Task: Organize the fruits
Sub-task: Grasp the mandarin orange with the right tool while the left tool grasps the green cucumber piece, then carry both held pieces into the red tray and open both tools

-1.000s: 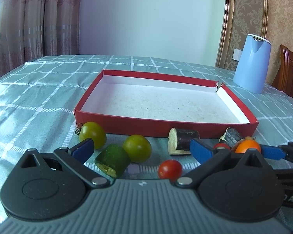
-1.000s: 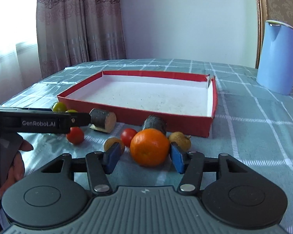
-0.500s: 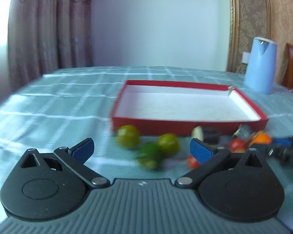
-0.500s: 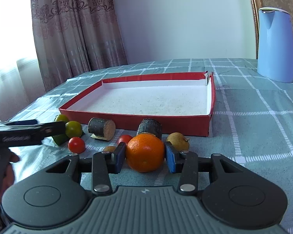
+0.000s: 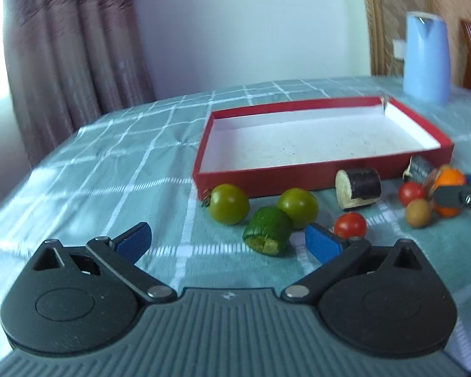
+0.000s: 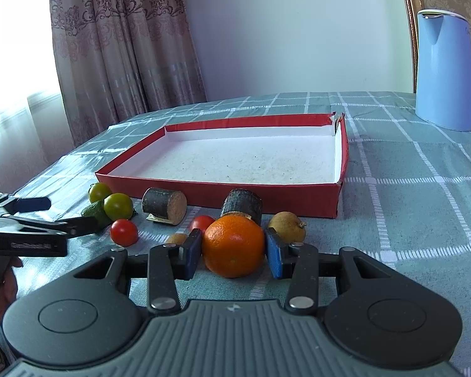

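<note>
We have the orange [image 6: 234,245] between the blue pads of our right gripper [image 6: 234,253], both pads pressing on its sides, so the claw is clamped on it. It rests on the checked tablecloth [image 6: 408,220], just in front of the near wall of the red tray [image 6: 235,193], which serves as our landmark. The tray's white floor is bare, and its low rim stands between the orange and that floor.

Between the orange and the tray's front wall lies a dark cut cylinder [image 6: 242,204], close behind the fruit. A pale brown round fruit [image 6: 287,226] sits just right of the orange, near the tray's front right corner. A red cherry tomato [image 6: 202,222] and a smaller brown fruit [image 6: 177,238] crowd the orange's left side. Farther left along the tray's front wall we see a second cut cylinder [image 6: 165,205], another red tomato [image 5: 350,224], two green tomatoes [image 5: 229,203] [image 5: 297,208] and a green cut piece [image 5: 267,235] near the front left corner.

Our left gripper [image 5: 227,240] hangs wide open and grips nothing, its right pad near the green piece and red tomato.

Right of the tray the cloth is bare up to the blue kettle [image 6: 445,73], well beyond the tray's far right corner.
</note>
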`<act>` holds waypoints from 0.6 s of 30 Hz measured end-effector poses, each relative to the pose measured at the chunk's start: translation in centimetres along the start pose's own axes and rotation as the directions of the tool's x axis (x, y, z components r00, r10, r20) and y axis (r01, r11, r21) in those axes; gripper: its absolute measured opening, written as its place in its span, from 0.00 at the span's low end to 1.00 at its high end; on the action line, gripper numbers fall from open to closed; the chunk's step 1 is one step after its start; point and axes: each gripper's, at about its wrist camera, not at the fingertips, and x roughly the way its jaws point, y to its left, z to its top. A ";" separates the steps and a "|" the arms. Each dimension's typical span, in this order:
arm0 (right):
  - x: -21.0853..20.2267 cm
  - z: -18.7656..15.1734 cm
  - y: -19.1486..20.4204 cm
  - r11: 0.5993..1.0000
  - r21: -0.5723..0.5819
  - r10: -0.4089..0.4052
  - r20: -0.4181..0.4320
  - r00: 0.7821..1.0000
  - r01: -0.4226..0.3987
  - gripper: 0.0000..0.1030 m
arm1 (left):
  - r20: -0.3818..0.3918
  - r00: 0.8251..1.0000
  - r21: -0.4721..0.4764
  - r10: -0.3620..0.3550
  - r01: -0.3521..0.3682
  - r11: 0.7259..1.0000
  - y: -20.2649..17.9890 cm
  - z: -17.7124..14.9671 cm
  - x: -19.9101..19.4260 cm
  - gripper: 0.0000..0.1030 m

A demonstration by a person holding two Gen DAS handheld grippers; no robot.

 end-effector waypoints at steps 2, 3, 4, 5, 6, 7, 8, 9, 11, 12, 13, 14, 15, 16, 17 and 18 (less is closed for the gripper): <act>0.0 0.0 0.0 1.000 0.002 0.001 0.000 1.000 -0.001 0.41 | -0.019 0.999 0.039 -0.042 0.043 0.998 -0.2 0.4 0.7 1.00; 0.0 0.0 -0.1 1.000 0.003 0.001 0.000 1.000 -0.001 0.41 | -0.031 0.997 0.053 -0.066 0.068 0.996 -0.3 0.5 1.1 1.00; 0.0 0.0 -0.1 1.000 0.005 0.002 -0.001 1.000 -0.002 0.41 | -0.044 0.996 0.063 -0.078 0.080 0.995 -0.4 0.6 1.3 1.00; 0.0 0.0 -0.1 1.000 0.004 0.001 -0.001 1.000 -0.001 0.41 | -0.054 0.995 0.070 -0.084 0.088 0.994 -0.5 0.6 1.6 1.00; 0.0 0.0 -0.1 1.000 0.004 0.001 -0.001 1.000 -0.001 0.41 | -0.059 0.994 0.077 -0.094 0.099 0.992 -0.7 0.6 1.8 0.99; 0.0 0.0 -0.1 1.000 0.004 0.001 -0.001 1.000 -0.001 0.41 | -0.057 0.993 0.084 -0.104 0.108 0.991 -0.7 0.5 1.9 0.96; 0.0 0.0 -0.1 1.000 0.005 0.002 -0.001 1.000 -0.002 0.41 | -0.056 0.991 0.090 -0.119 0.124 0.988 -0.7 0.5 1.9 0.87; 0.0 0.0 -0.1 1.000 0.005 0.003 -0.002 1.000 -0.003 0.41 | -0.055 0.988 0.090 -0.142 0.146 0.985 -0.6 0.5 1.8 0.83; 0.0 0.0 -0.1 1.000 0.005 0.002 -0.003 1.000 -0.002 0.41 | -0.046 0.986 0.101 -0.161 0.165 0.981 -0.8 0.4 1.7 0.76; 0.0 0.0 -0.1 1.000 0.005 0.003 -0.003 1.000 -0.002 0.41 | -0.038 0.985 0.110 -0.168 0.171 0.979 -0.9 0.3 1.6 0.73; 0.0 0.0 -0.1 1.000 0.005 0.002 -0.003 1.000 -0.002 0.41 | -0.031 0.983 0.121 -0.180 0.182 0.976 -1.0 0.1 1.4 0.67; 0.0 0.0 -0.1 1.000 0.006 0.003 -0.003 1.000 -0.003 0.41 | -0.024 0.981 0.133 -0.191 0.192 0.972 -1.1 0.0 1.2 0.61; 0.0 0.0 -0.1 1.000 0.007 0.003 -0.004 1.000 -0.003 0.41 | -0.017 0.981 0.147 -0.196 0.196 0.970 -1.2 -0.1 1.0 0.59; 0.0 0.0 -0.1 1.000 0.007 0.003 -0.004 1.000 -0.003 0.41 | -0.010 0.980 0.162 -0.200 0.199 0.967 -1.4 -0.2 0.9 0.56; 0.0 0.0 -0.1 1.000 0.006 0.003 -0.004 1.000 -0.003 0.41 | -0.008 0.980 0.172 -0.200 0.198 0.965 -1.6 -0.2 0.9 0.56; 0.0 0.0 -0.1 1.000 0.007 0.004 -0.005 1.000 -0.004 0.41 | -0.012 0.980 0.175 -0.199 0.198 0.965 -1.7 -0.1 1.0 0.56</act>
